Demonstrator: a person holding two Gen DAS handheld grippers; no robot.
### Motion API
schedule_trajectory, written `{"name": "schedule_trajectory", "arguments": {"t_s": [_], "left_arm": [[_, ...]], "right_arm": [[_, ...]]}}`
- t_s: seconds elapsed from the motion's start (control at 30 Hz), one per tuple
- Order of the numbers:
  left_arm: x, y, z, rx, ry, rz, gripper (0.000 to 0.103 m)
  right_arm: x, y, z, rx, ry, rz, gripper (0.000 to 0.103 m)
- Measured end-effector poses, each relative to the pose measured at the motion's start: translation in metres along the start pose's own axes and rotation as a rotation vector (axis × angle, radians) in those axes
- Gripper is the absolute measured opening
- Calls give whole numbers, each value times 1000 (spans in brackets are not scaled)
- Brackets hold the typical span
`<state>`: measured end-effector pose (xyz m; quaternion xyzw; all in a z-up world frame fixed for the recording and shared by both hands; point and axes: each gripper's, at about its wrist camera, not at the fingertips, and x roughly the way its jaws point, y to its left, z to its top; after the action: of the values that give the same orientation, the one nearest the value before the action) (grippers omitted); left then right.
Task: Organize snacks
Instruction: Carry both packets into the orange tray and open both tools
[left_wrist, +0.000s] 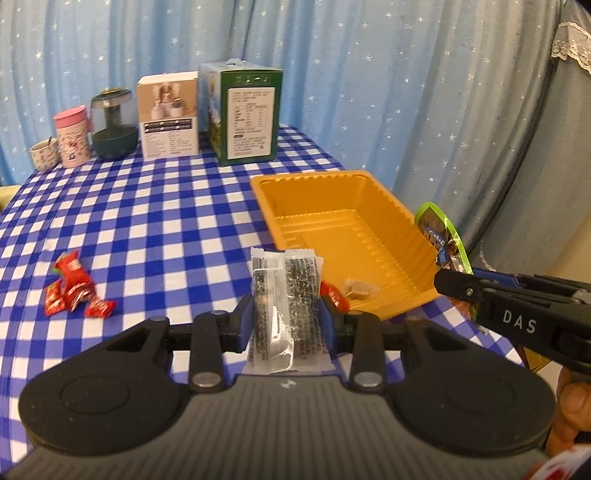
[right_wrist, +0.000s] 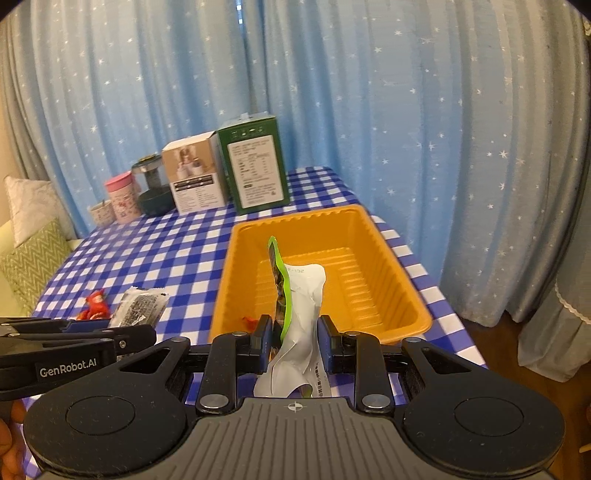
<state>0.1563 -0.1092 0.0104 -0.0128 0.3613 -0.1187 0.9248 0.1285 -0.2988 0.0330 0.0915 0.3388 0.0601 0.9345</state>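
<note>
You get soft, warm, even light, brightest through the curtain (right_wrist: 332, 92) ahead of your grippers. Shadows under the orange tray (left_wrist: 369, 177) are faint. The clear packet (left_wrist: 284, 295) between the left fingers shows glare. Fisheye bending curves the curtain folds at the edges, corners go dark, and far boxes (left_wrist: 243, 114) look soft.

pale blue curtains (right_wrist: 369, 110) printed with small white stars hang in folds behind the bench (left_wrist: 147, 206), which is draped in a blue-and-white checked cloth. a grey curtain (left_wrist: 554, 147) with a lace trim hangs at the right edge. at the far left, a sofa (right_wrist: 5, 291) carries a white cushion (right_wrist: 29, 206) and a green zigzag-patterned cushion (right_wrist: 33, 266). dark wooden floor (right_wrist: 498, 387) shows below the bench's right side. warm, soft light fills the room.
</note>
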Motion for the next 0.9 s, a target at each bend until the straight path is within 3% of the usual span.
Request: {"name": "schedule_trajectory", "arguments": {"t_s": [0.5,0.9], "left_arm": [[54,-32,28,37,8,-59,34],[94,-44,34,50,34,-90,34]], "right_arm": [[32,-38,31,0,5,-34,27],[63,-59,34,17,36,-42,27]]}}
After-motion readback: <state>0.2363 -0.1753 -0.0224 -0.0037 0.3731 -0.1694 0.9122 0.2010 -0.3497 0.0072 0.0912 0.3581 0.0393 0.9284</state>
